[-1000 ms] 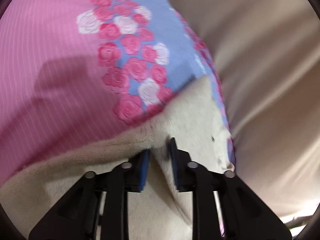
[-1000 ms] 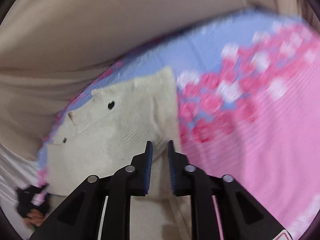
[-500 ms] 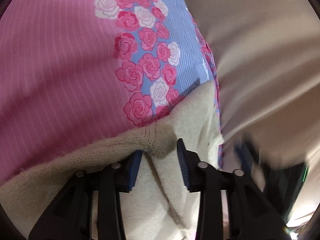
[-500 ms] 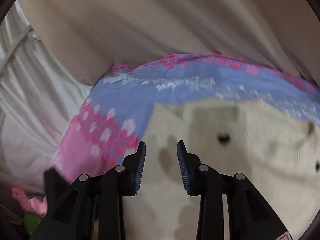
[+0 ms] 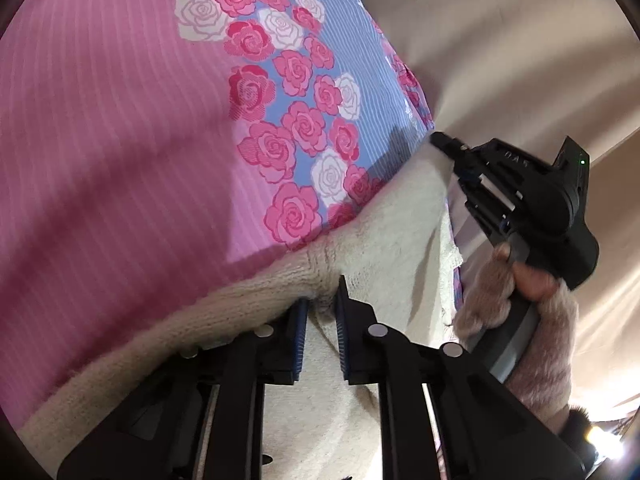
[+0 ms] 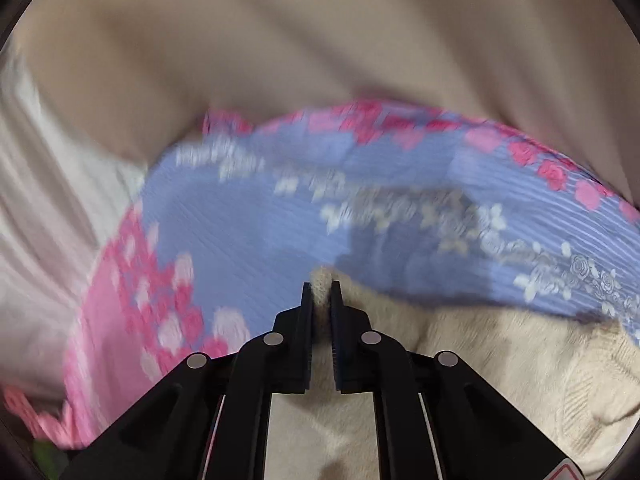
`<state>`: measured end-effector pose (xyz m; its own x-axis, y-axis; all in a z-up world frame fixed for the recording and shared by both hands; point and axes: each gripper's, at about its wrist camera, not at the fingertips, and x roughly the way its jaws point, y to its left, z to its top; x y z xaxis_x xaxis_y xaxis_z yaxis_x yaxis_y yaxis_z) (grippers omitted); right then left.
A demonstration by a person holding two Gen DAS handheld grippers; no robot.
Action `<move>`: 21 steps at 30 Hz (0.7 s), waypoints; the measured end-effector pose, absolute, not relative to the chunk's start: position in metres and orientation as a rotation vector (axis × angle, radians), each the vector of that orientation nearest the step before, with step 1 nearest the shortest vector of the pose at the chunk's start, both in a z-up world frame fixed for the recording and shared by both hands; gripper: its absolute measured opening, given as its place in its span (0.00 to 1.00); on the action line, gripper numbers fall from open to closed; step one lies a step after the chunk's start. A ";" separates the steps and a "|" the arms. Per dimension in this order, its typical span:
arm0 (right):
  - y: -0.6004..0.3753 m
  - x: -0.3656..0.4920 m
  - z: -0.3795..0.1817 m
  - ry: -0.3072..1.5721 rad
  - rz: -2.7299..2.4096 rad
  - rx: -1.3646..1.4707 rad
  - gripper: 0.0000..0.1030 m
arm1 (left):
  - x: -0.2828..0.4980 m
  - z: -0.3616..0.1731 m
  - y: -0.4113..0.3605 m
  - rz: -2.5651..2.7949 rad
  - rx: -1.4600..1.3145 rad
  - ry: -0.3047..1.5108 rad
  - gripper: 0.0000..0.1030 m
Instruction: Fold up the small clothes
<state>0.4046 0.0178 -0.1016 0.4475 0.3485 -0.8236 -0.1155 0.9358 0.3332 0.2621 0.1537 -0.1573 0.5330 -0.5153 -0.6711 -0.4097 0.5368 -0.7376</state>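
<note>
- The cream knitted garment (image 5: 384,240) is laid on a pink and blue rose-patterned bedspread (image 5: 120,140), close to the bedspread's blue border edge.
- The left gripper (image 5: 320,320) is seen with its fingers (image 5: 298,340) just drawn in on a raised fold at the garment's ribbed hem; the knit is pinched between the blue pads.
- In the right wrist view, the right gripper (image 6: 320,300) is shown with its fingers (image 6: 307,312) just closed on a small tuft of the cream knit (image 6: 480,360) at a corner by the blue border (image 6: 260,232).
- In the left wrist view, the right gripper (image 5: 460,152) is seen at the garment's far corner, carried by a hand (image 5: 524,280) in a fluffy pink sleeve (image 5: 540,352).
- The two gripped points lie on the same garment, well apart, at separate edges.
- Bare pink bedspread is observed on one side of the garment.
- Beyond the blue border, a beige draped fabric (image 6: 280,40) rises just beside the bed edge; little room is seen on that side.
- The right wrist view is blurred; fine detail of the border cannot be told.
</note>
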 end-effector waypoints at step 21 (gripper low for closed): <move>-0.263 0.056 -0.121 0.882 -0.308 0.442 0.00 | 0.238 -0.130 0.152 -0.011 -0.781 1.039 0.17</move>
<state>0.0561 -0.2629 -0.1215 0.6010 -0.0775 -0.7955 0.4343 0.8672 0.2435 0.2381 0.1519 -0.1298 0.5323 -0.3594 -0.7665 -0.3436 0.7358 -0.5836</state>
